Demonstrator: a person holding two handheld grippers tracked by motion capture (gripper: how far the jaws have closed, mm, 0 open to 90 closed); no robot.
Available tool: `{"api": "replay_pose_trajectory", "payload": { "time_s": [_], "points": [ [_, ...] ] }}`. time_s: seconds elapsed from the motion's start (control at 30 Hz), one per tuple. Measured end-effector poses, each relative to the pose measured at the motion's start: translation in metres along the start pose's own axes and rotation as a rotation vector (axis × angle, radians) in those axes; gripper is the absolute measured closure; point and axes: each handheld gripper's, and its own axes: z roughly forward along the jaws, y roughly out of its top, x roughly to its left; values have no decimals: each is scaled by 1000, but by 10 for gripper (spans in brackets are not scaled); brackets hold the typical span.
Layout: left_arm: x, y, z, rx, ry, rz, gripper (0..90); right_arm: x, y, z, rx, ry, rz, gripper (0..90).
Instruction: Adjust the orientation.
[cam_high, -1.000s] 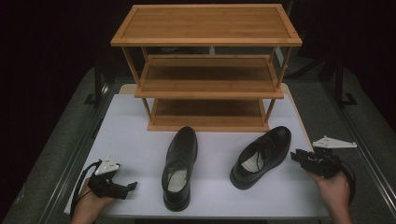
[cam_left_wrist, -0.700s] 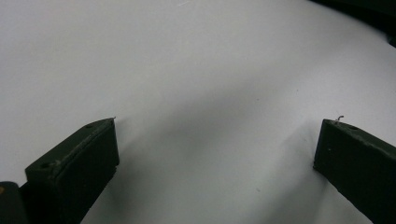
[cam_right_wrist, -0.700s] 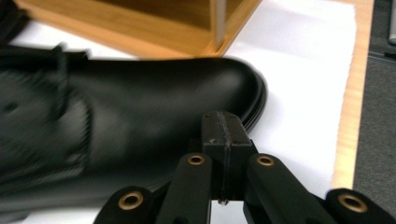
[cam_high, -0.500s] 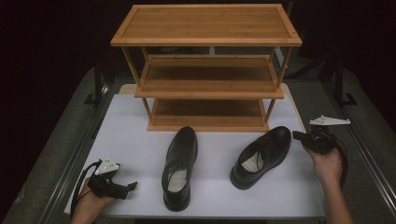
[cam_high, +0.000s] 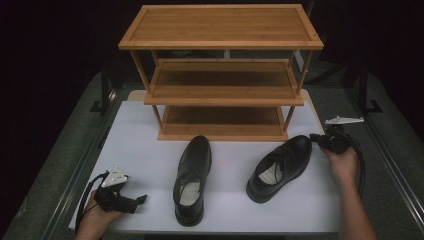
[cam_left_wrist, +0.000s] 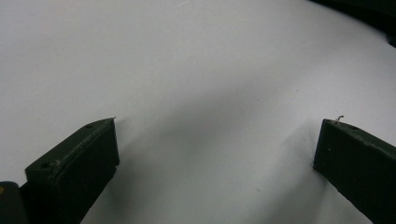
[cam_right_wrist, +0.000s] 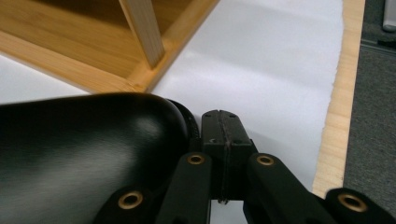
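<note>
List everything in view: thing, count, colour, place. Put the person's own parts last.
shoe rack: one, light brown wood, three shelves, at the far middle of the sheet.
left shoe: one, black, in front of the rack, toe toward it.
right shoe: one, black, angled, toe beside the right gripper.
sheet: one, white, covering the tabletop.
left gripper: one, black, near-left on the sheet, fingers apart.
right gripper: one, black, at the right shoe's toe, fingers together.
left hand: near-left edge.
right hand: right side.

High view overlooks the white table (cam_high: 150, 150); both tool cameras hug it closely.
</note>
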Motion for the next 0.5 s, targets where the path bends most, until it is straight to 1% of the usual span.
{"api": "replay_pose_trajectory", "payload": {
  "time_s": [0.1, 0.17, 0.3, 0.37, 0.5],
  "points": [
    [0, 0, 0, -1, 0, 0, 0, -2, -3, 4, 11, 16, 10, 896],
    [0, 0, 0, -1, 0, 0, 0, -4, -4, 4, 5, 28, 22, 897],
    [0, 0, 0, 0, -1, 0, 0, -4, -4, 4, 7, 32, 25, 898],
    [0, 0, 0, 0, 0, 0, 0, -4, -5, 3, 6, 43, 38, 898],
    [0, 0, 0, -1, 0, 0, 0, 1, -7, 1, 17, 64, 19, 898]
  ]
}}
